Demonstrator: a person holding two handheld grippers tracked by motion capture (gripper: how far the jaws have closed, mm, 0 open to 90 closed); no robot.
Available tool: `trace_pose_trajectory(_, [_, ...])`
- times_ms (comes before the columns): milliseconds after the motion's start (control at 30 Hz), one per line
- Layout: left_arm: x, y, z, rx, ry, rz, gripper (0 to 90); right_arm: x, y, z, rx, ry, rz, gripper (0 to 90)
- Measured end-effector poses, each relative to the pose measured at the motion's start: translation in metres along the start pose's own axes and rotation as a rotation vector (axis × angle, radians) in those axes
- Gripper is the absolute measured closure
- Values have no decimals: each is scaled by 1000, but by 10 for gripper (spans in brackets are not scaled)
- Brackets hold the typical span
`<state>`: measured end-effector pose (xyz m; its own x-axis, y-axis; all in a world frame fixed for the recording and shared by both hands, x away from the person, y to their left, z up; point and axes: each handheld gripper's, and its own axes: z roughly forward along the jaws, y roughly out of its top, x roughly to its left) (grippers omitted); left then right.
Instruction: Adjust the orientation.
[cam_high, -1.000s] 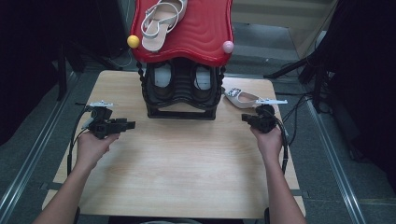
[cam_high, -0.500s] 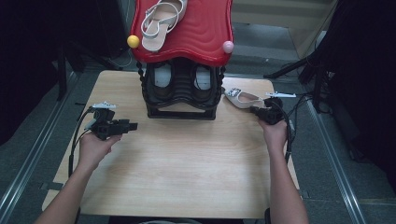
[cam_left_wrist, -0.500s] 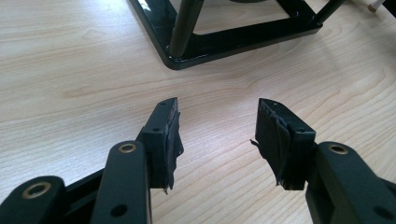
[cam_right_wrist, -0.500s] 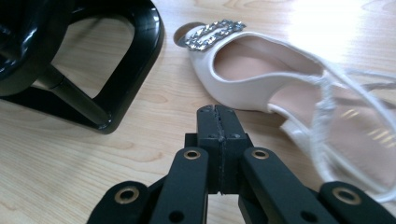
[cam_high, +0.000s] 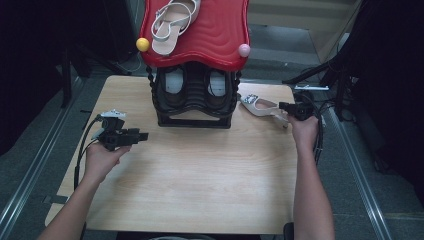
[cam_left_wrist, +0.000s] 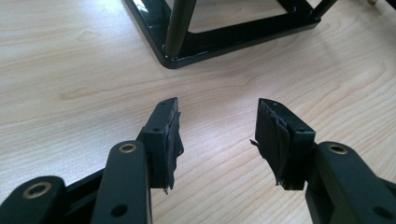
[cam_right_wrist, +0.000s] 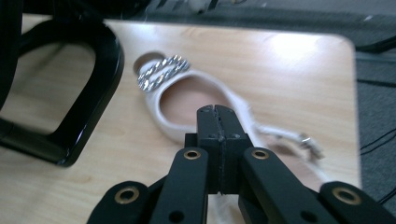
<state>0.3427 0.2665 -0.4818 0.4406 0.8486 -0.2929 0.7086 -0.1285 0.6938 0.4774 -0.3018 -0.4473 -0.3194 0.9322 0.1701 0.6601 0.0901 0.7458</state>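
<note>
The right gripper (cam_right_wrist: 217, 112), jaws pressed together with nothing between them, points at a pale beige sandal with a silver chain strap (cam_right_wrist: 187, 100) lying on the light wooden table (cam_high: 200, 180) just right of the black shoe rack (cam_high: 195, 107). The left gripper (cam_left_wrist: 217, 126), jaws spread wide and empty, hovers over bare tabletop near the rack's base, well apart from the sandal.
</note>
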Motion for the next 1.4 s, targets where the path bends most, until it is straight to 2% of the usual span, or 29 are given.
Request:
trace_pose_trajectory(33, [1, 0, 0, -6, -1, -3, 502, -3, 1, -2, -15, -10, -3, 900])
trace_pose_trajectory(100, [1, 0, 0, -9, 0, -6, 502, -9, -1, -4, -25, -18, 27, 900])
trace_pose_trajectory(200, [0, -1, 2, -1, -1, 0, 502, -17, -7, 1, 20, -26, 56, 900])
trace_pose_trajectory(300, [-1, -1, 3, 3, -8, 8, 502, -18, -13, 11, 51, -14, 65, 900])
trace_pose_trajectory(433, [-2, -2, 4, 3, -9, 15, 502, -13, -13, 21, 73, -15, 51, 900])
trace_pose_trajectory(533, [-1, -2, 4, 6, -14, 11, 503, -9, -13, 24, 78, -1, 62, 900])
trace_pose_trajectory(867, [0, -3, 5, 7, -20, 12, 503, 6, -20, 20, 74, 53, 111, 900])
trace_pose_trajectory(1100, [1, -3, 5, 6, -22, 7, 501, 17, -24, 22, 73, 89, 116, 900])
trace_pose_trajectory(1267, [0, -3, 5, 6, -25, 10, 501, 23, -25, 24, 66, 98, 120, 900])
trace_pose_trajectory(1400, [0, -2, 6, 11, -27, 11, 501, 23, -21, 19, 54, 83, 110, 900])
